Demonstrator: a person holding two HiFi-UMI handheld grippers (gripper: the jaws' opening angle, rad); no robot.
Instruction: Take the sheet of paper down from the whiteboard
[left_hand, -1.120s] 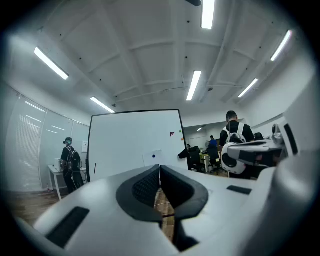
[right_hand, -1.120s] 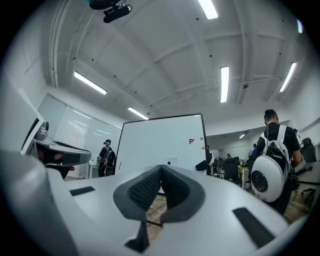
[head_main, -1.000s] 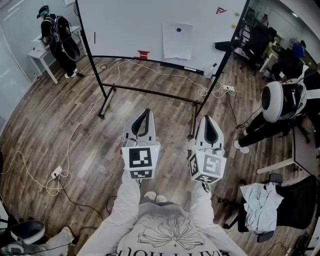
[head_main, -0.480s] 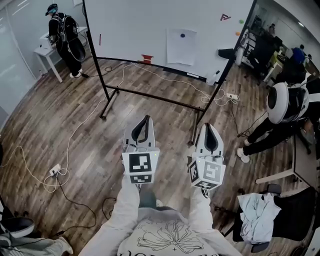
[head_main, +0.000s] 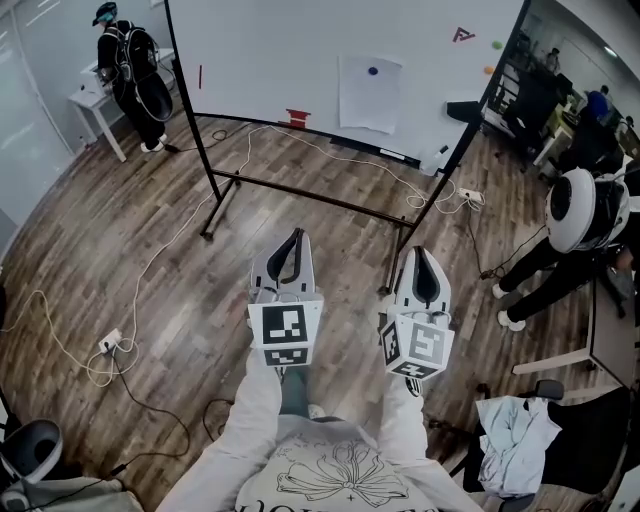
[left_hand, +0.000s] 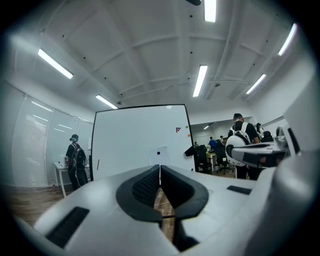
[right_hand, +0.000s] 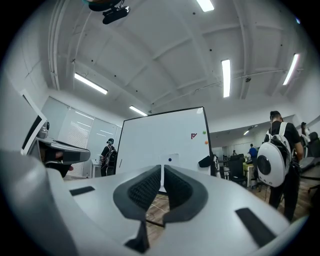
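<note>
Head view is showing the sheet of paper (head_main: 369, 93) hanging on the whiteboard (head_main: 270, 50). A blue magnet (head_main: 373, 71) is pinning it near its top edge, which is why it is lying flat against the board. The left claw (head_main: 293, 234) and the right claw (head_main: 418, 251) are being held side by side in front of the person. Both are pointing toward the board and are well apart from it, across open wooden floor (head_main: 150, 230). Carrying them level like this is probably keeping them ready for a reach at paper height.

Left gripper view is showing that claw's jaws pressed together with nothing between them. The paper is sitting small and far off, just above the tips.

Right gripper view is showing the same: jaws closed and empty, with the paper and its magnet lining up right over the tips.

I am judging that the task is barely begun. The jaws will need opening before either claw can take the sheet by an edge.
</note>
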